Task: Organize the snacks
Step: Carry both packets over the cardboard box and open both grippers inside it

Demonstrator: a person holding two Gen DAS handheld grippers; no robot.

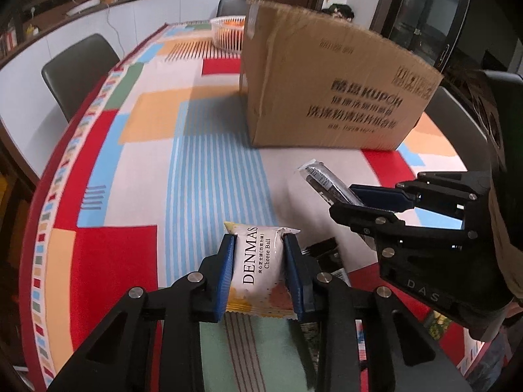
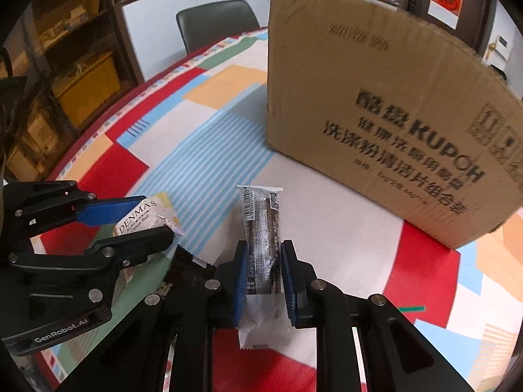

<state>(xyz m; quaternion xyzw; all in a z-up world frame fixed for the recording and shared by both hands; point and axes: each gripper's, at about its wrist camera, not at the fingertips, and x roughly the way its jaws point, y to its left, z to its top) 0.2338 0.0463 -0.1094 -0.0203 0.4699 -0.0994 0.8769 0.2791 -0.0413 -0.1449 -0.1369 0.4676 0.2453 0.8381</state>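
Note:
My left gripper (image 1: 260, 245) is shut on a white DENMAS Cheese Ball packet (image 1: 258, 271) and holds it above the table. My right gripper (image 2: 263, 254) is shut on a long black-and-silver snack packet (image 2: 263, 228), also held above the table. Each gripper shows in the other view: the right one (image 1: 343, 201) with its dark packet (image 1: 322, 179), the left one (image 2: 153, 219) with the white packet (image 2: 147, 219). A tall KUPOH cardboard box (image 1: 327, 81) stands behind them, close ahead in the right wrist view (image 2: 376, 98). A dark packet (image 1: 323, 254) lies on the table under the grippers.
The table wears a bright patchwork cloth (image 1: 147, 137). A white basket (image 1: 228, 31) with orange items sits at the far end, left of the box. Dark chairs (image 1: 78, 68) stand along the left side and one (image 2: 215, 23) at the far end.

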